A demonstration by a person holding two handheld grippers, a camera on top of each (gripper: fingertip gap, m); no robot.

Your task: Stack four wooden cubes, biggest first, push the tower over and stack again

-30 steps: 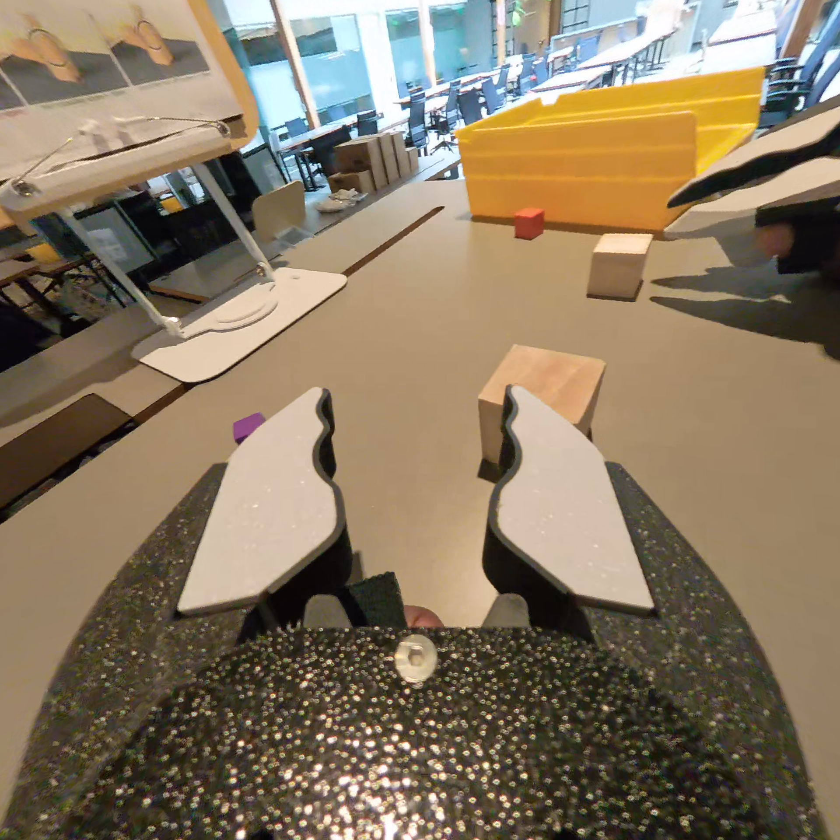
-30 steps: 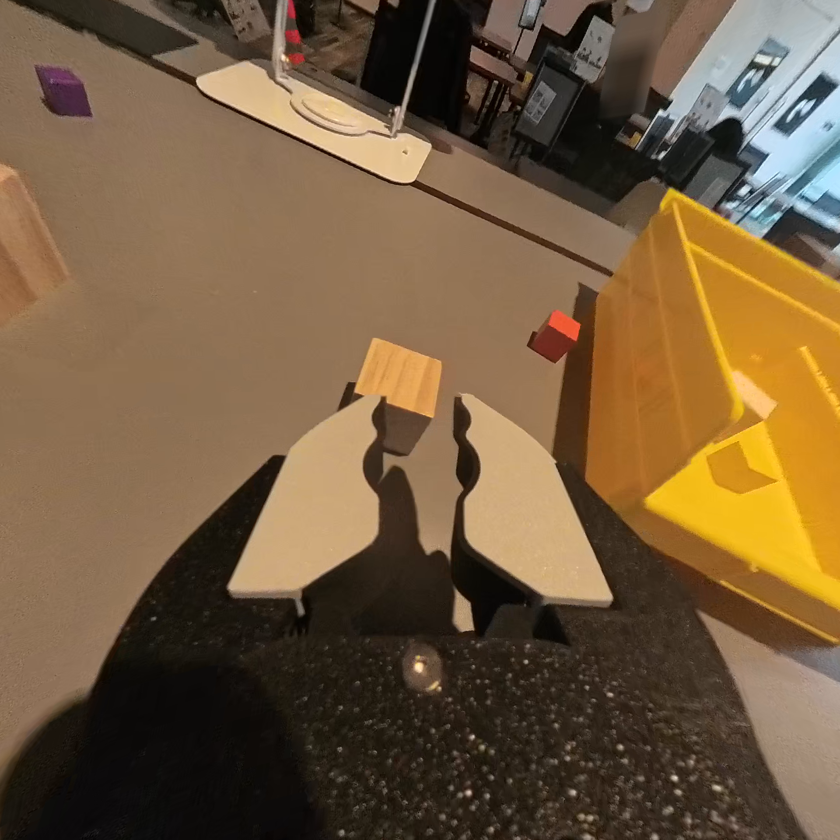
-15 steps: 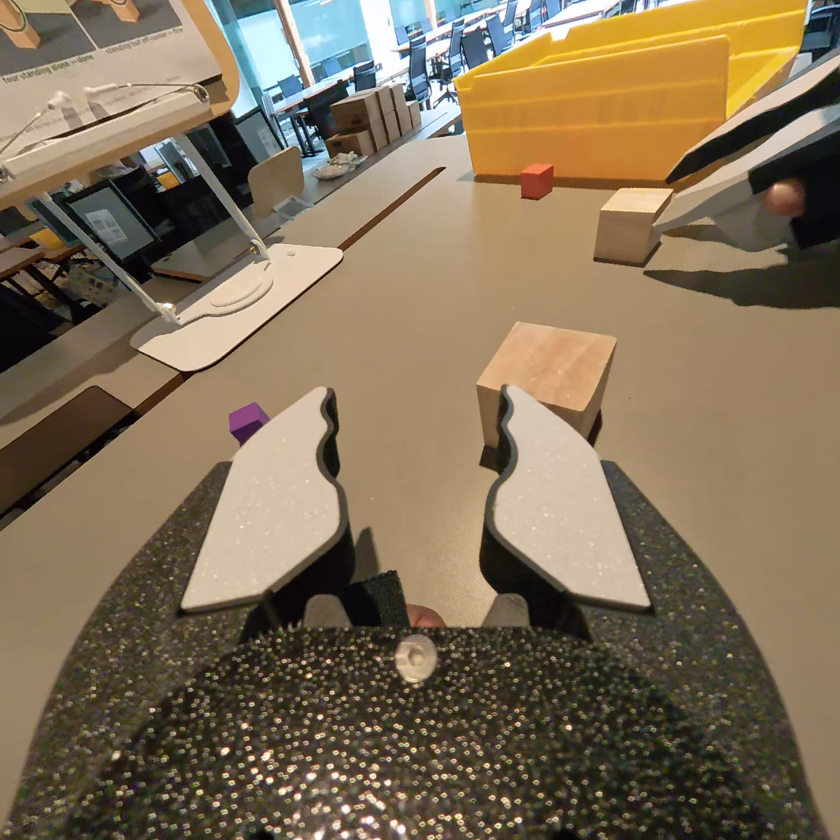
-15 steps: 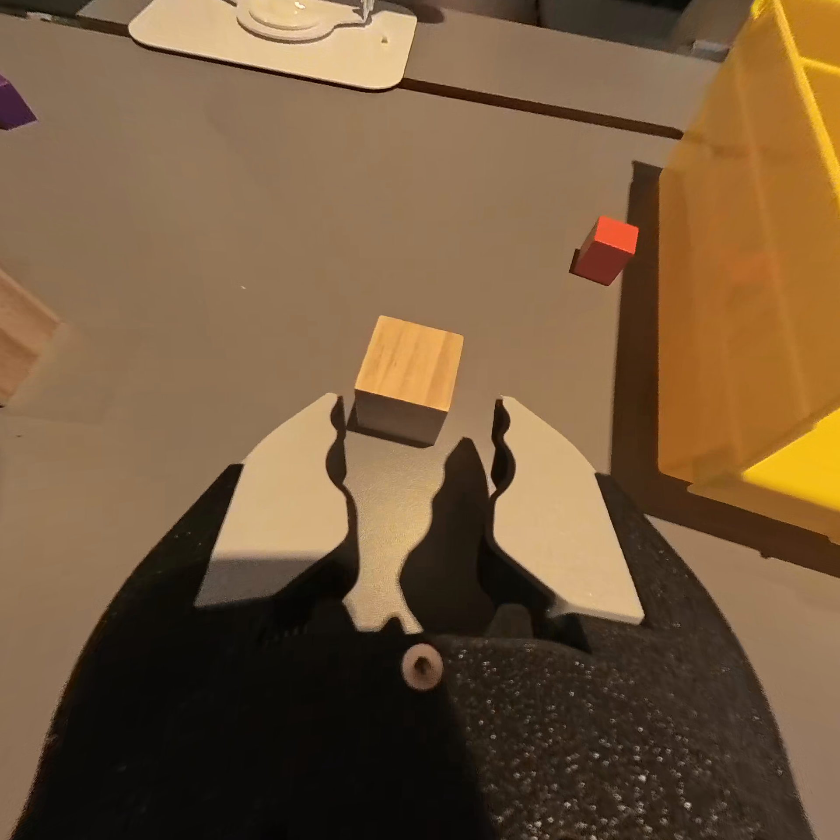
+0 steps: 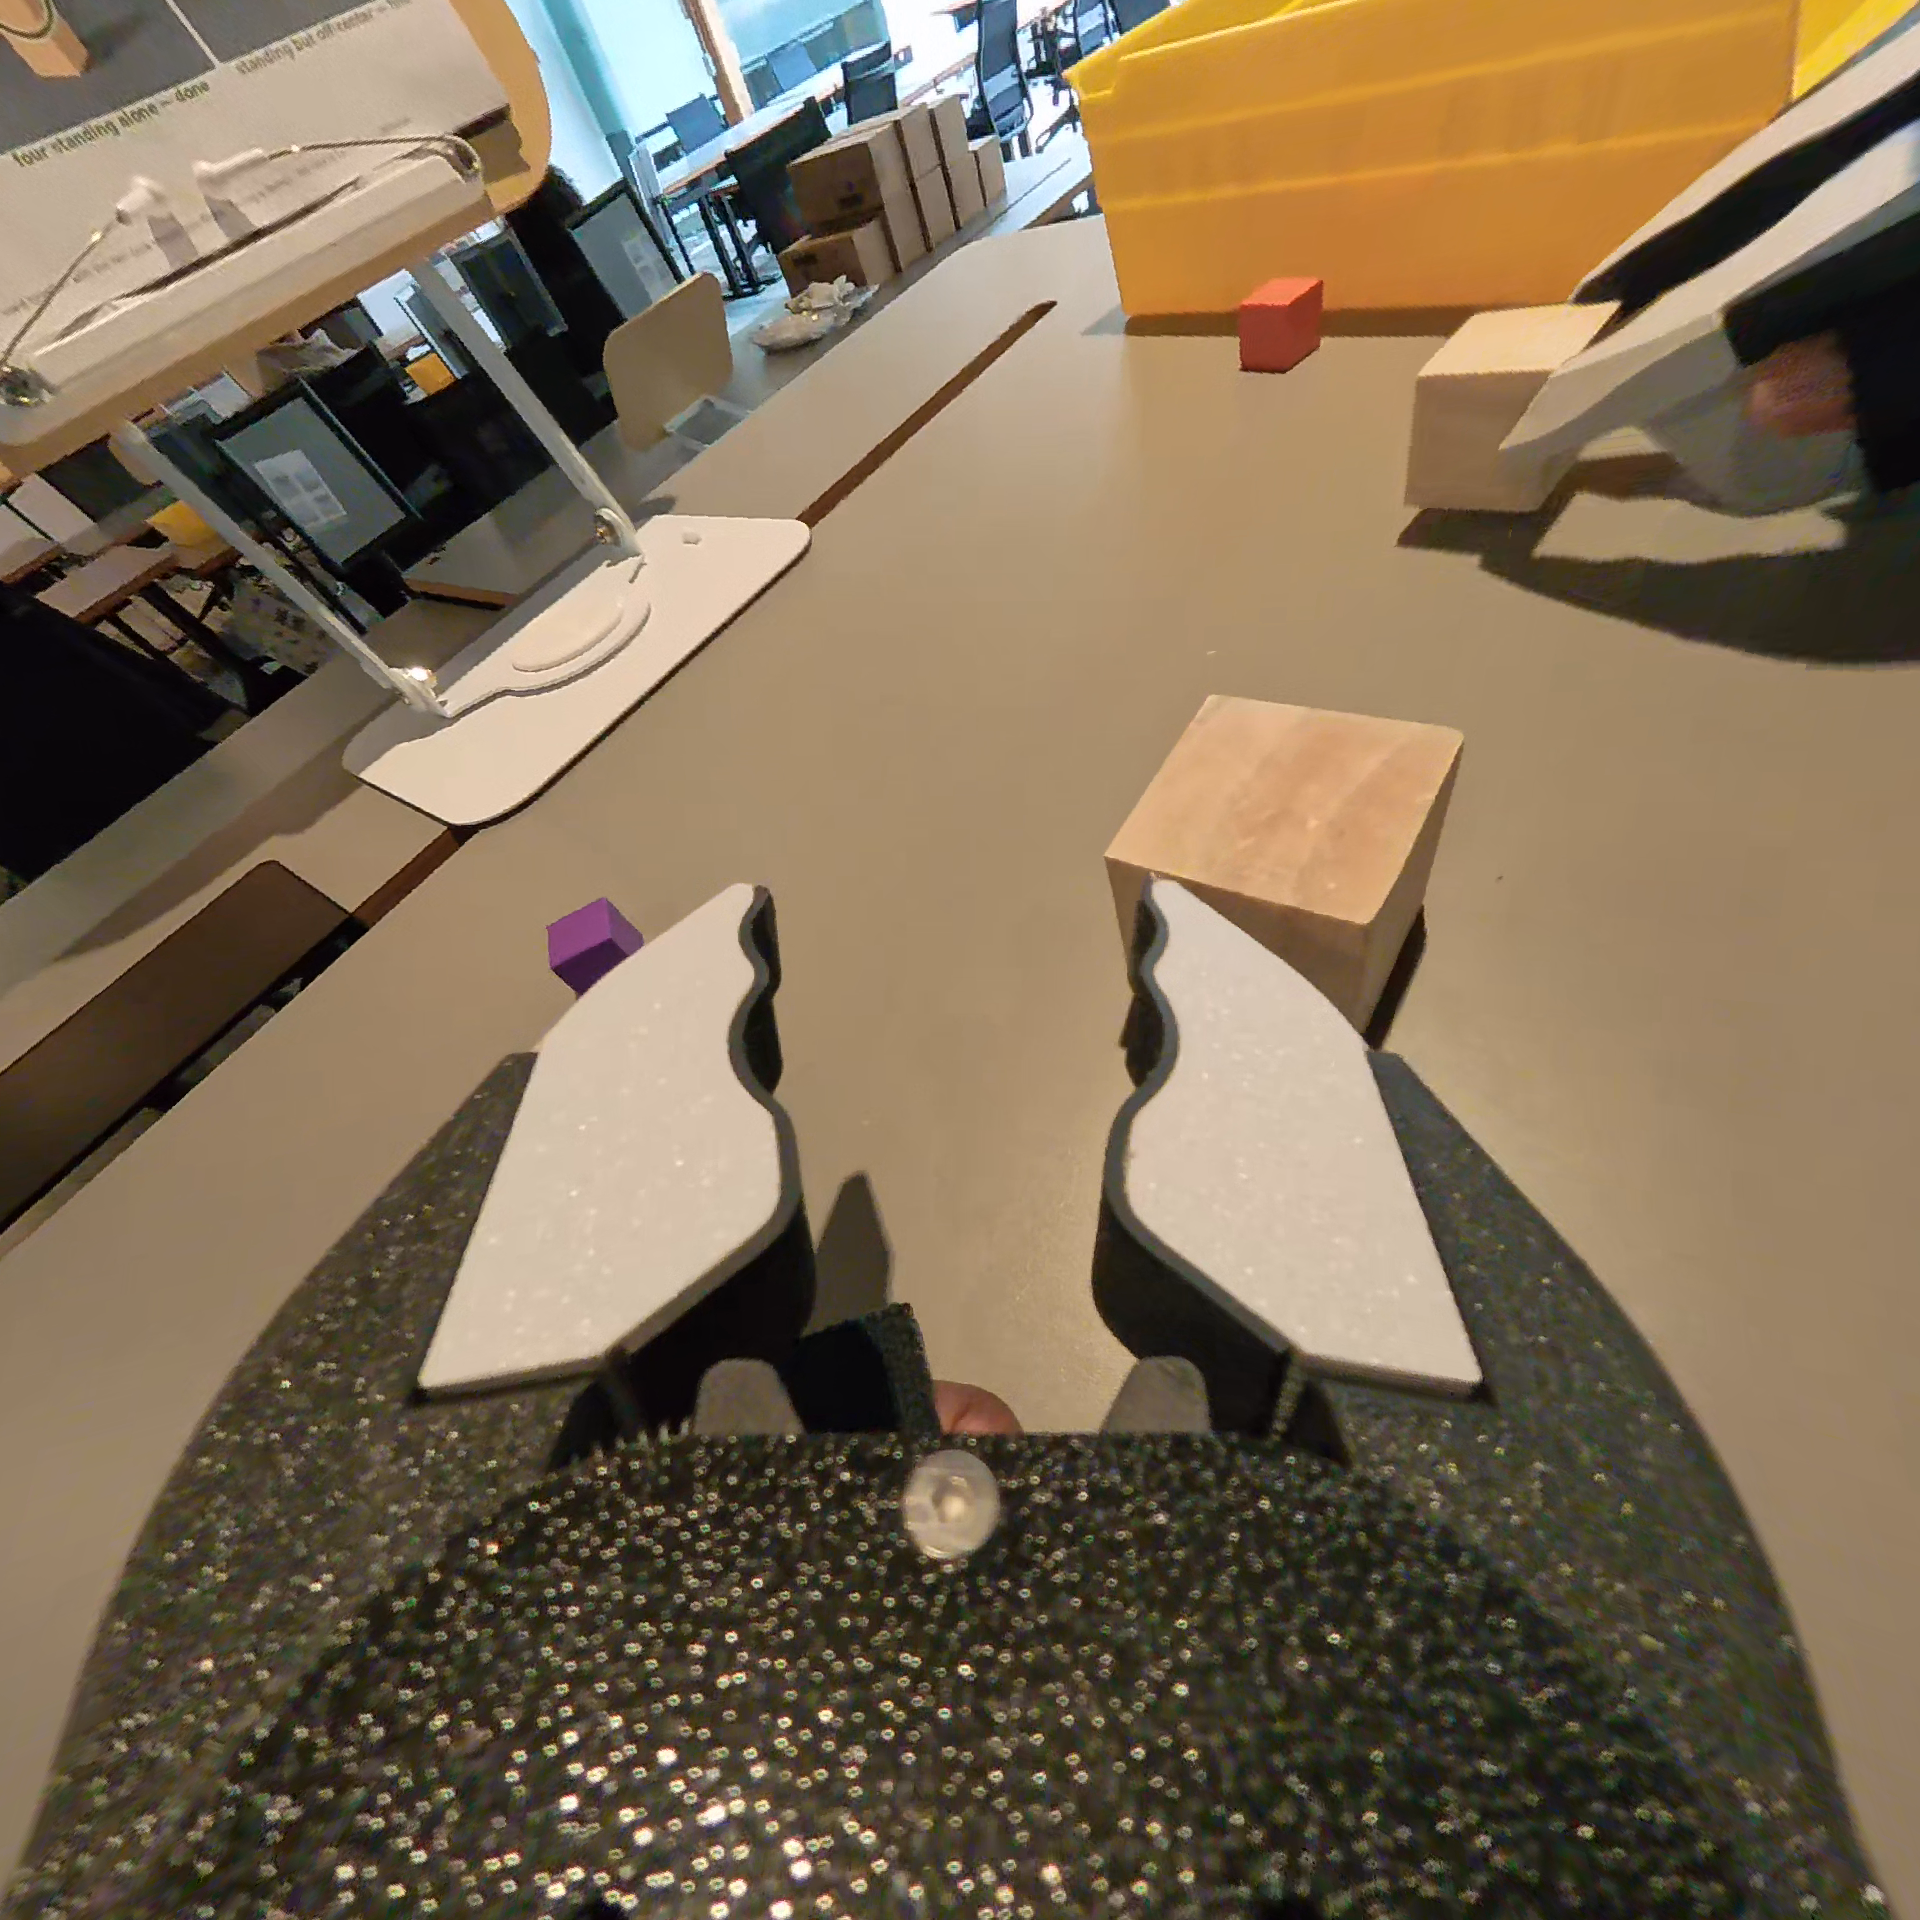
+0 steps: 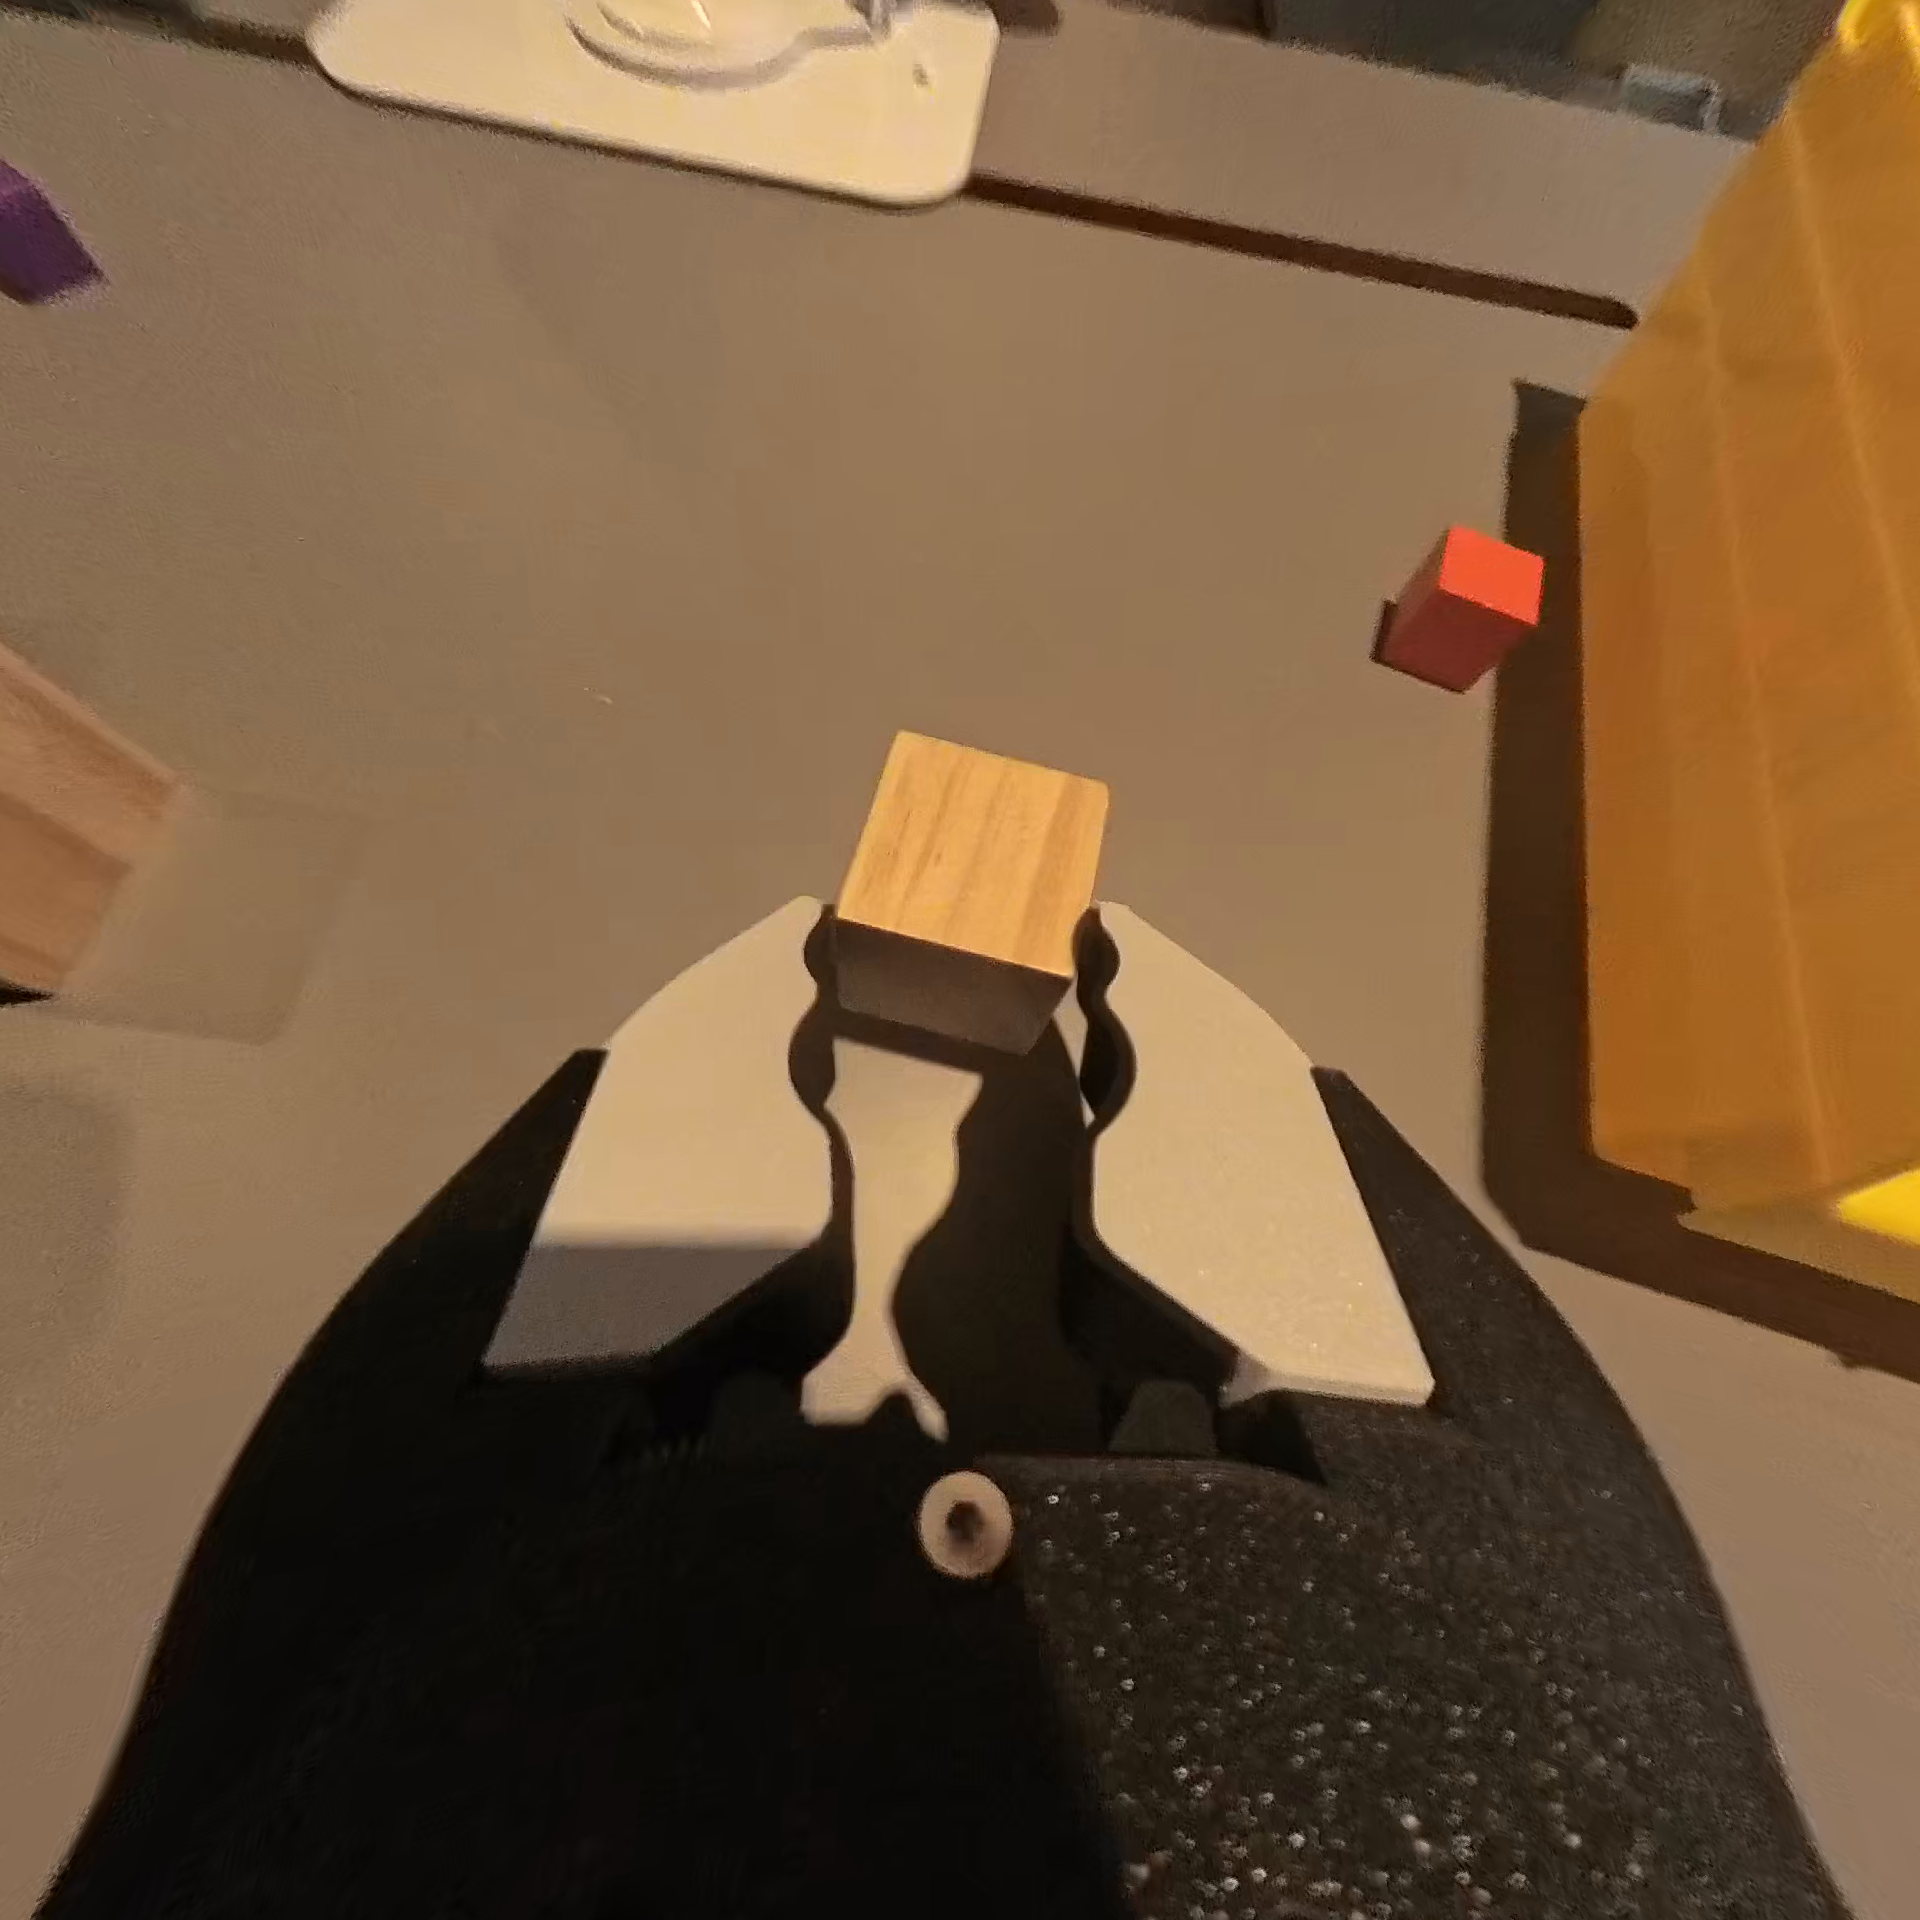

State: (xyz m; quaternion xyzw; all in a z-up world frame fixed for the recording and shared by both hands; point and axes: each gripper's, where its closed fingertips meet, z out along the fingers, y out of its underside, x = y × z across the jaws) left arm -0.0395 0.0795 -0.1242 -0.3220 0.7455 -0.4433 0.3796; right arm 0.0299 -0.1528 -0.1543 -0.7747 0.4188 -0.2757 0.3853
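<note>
My right gripper [image 6: 956,920] has its fingertips against both sides of a mid-sized wooden cube [image 6: 977,852] that rests on the grey table [image 6: 623,520]; the jaws have closed to the cube's width. The left wrist view shows the same cube [image 5: 1475,416] far right, with the right gripper [image 5: 1600,353] on it. My left gripper [image 5: 956,909] is open and empty, low over the table. The large wooden cube [image 5: 1288,821] stands just beyond its right fingertip, not between the fingers. It also shows at the left edge of the right wrist view [image 6: 62,831].
A small red cube [image 6: 1465,613] [image 5: 1280,320] lies beside a big yellow bin [image 6: 1766,727] [image 5: 1434,145]. A small purple cube [image 5: 587,940] [image 6: 31,249] lies by my left fingertip. A white lamp base [image 5: 582,665] [image 6: 665,94] sits at the far table edge.
My right gripper tipped down, moved onto the mid-sized cube and narrowed its jaws around it. My left gripper drifted a little closer to the large cube and stayed open.
</note>
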